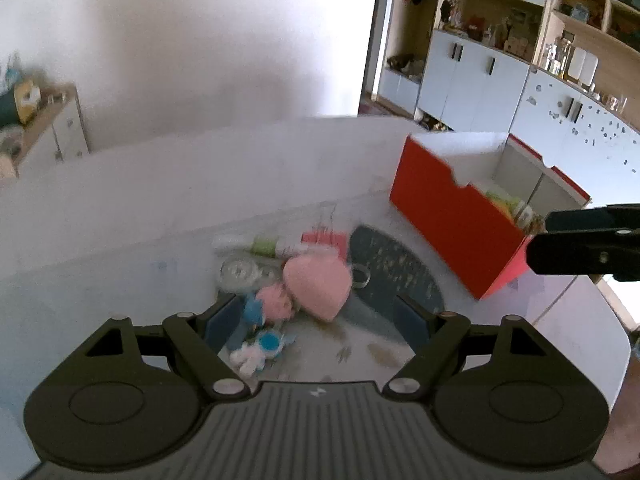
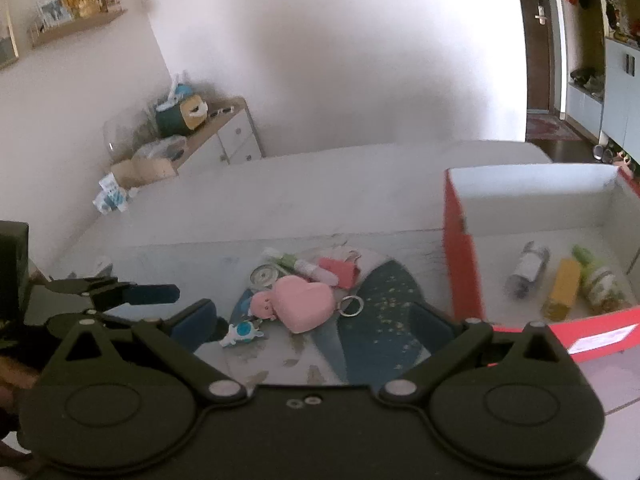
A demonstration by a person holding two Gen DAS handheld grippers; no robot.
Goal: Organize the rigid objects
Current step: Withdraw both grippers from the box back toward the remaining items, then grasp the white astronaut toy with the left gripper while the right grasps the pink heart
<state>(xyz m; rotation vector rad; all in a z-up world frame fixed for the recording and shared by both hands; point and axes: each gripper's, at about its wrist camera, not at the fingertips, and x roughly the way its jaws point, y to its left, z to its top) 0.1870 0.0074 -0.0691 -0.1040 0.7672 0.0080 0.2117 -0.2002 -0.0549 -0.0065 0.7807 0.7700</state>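
Pink heart (image 2: 306,307) beside red box (image 2: 462,264), both hand-held grippers (image 1: 320,314) (image 2: 316,322) wide, empty.

Pink on the heart cushion (image 2: 306,307), paler pink on the small round doll (image 2: 264,305) at its left; blue and white on the near figure (image 2: 241,333); red outside and white inside on the box (image 2: 460,256) at right; yellow on the carton (image 2: 562,288) within; dark blue flecked with gold on the mat (image 2: 384,304)
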